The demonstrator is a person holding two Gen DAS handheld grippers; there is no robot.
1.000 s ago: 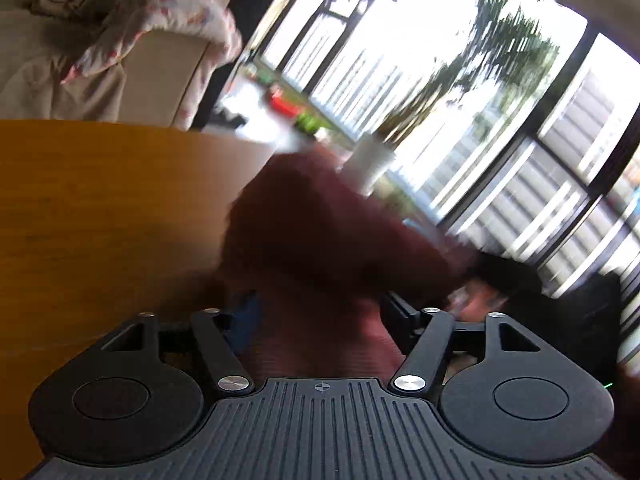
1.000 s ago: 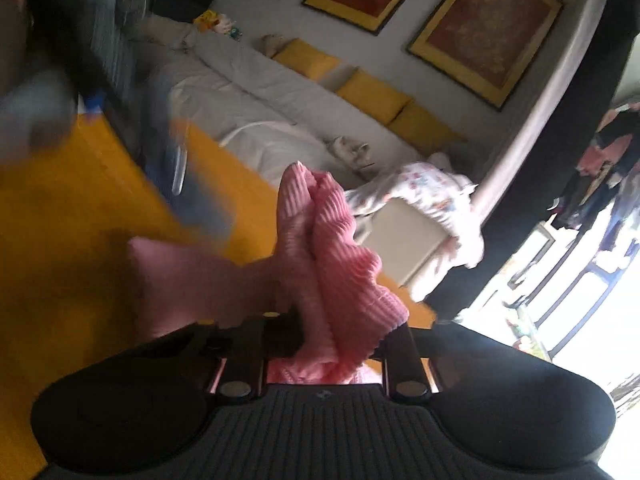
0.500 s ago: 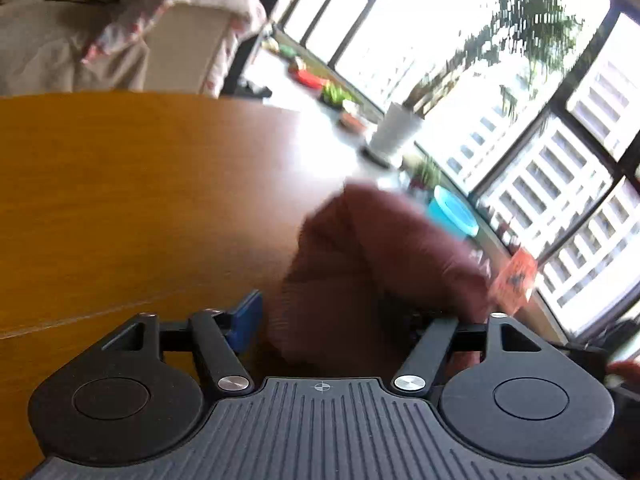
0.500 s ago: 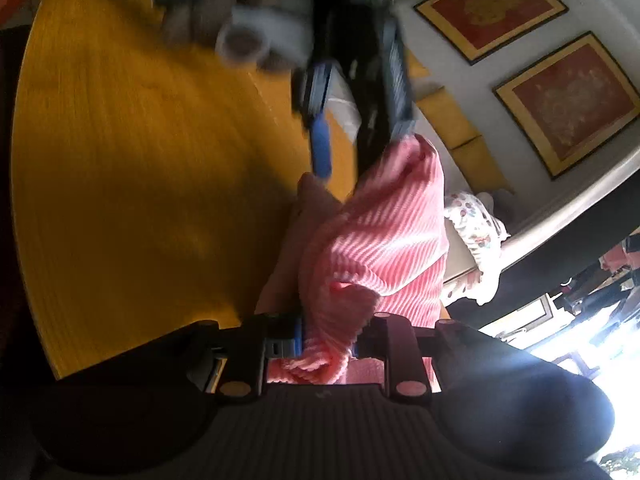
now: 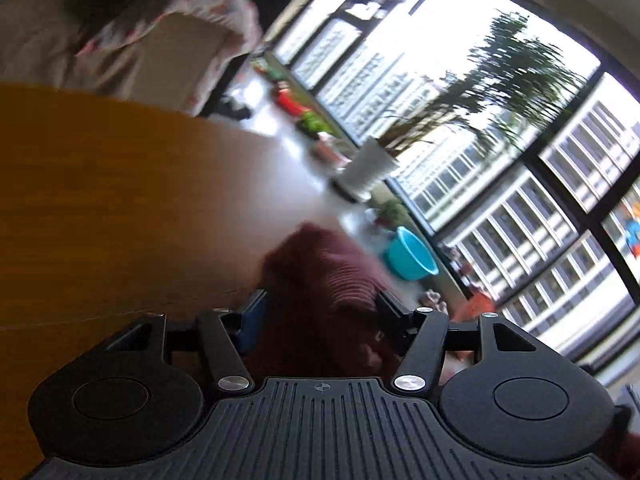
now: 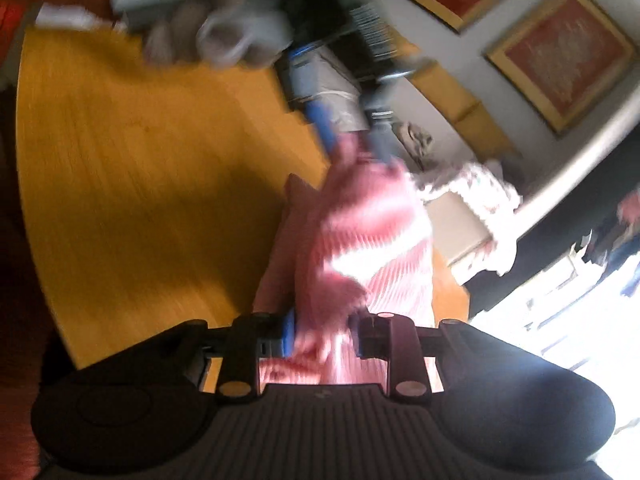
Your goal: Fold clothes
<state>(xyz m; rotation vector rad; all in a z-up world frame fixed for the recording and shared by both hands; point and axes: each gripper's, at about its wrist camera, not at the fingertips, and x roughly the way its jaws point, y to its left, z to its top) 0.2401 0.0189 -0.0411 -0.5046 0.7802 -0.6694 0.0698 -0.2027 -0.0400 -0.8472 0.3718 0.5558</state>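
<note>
Right wrist view first: the right gripper [image 6: 324, 334] has just been opening its jaws, and the pink ribbed garment [image 6: 372, 236] lies bunched between them. Half a second ago the blue pad sat tight on the cloth; now there is a small gap on the right side, so I judge the grip is loosening, though blur hides whether the pads press or not. Further out, the left gripper [image 6: 352, 136] reaches into the far end of the same garment over the yellow wooden table [image 6: 132, 168].

From the left wrist view, the left gripper [image 5: 320, 316] has closed its jaws a little, with a fold of the garment [image 5: 320, 272] between them — whether they pinch it I cannot tell. The garment now lies lower, close to the table [image 5: 120, 200], near its edge. To me this looks like a fold being laid down — the release comes next.
</note>
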